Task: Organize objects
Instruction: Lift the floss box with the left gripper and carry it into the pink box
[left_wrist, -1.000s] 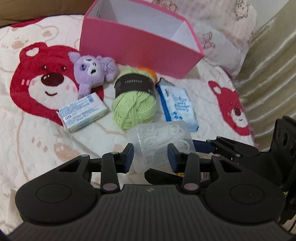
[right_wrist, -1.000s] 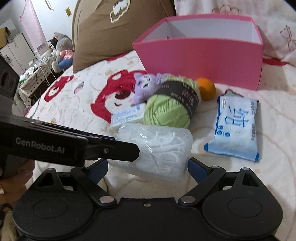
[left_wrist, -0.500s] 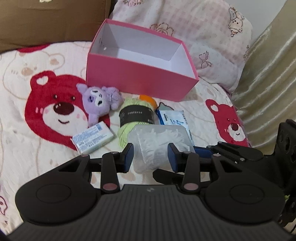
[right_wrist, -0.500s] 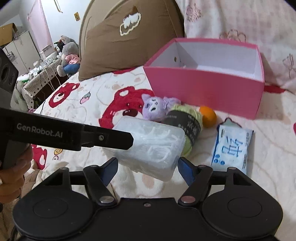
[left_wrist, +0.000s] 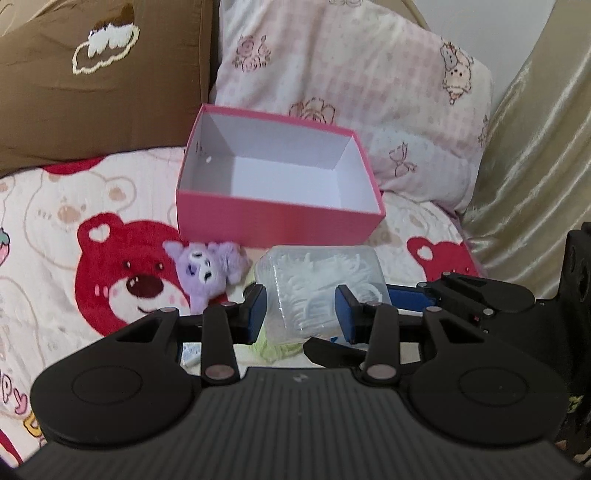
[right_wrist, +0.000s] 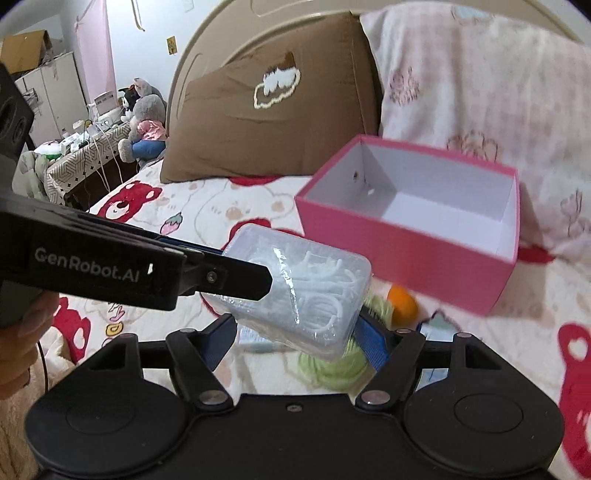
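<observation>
Gripping one clear floss-pick box (left_wrist: 317, 291) together, the left hand-held gripper (left_wrist: 300, 308) and right hand-held gripper (right_wrist: 295, 328) sit lower centre, below the pink box (left_wrist: 277, 221).

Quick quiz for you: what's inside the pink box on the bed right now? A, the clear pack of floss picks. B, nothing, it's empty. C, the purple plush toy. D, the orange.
B: the pink box shows only bare white walls and floor, while the clear pack of floss picks is held in front of it by the left gripper and right gripper.
</observation>
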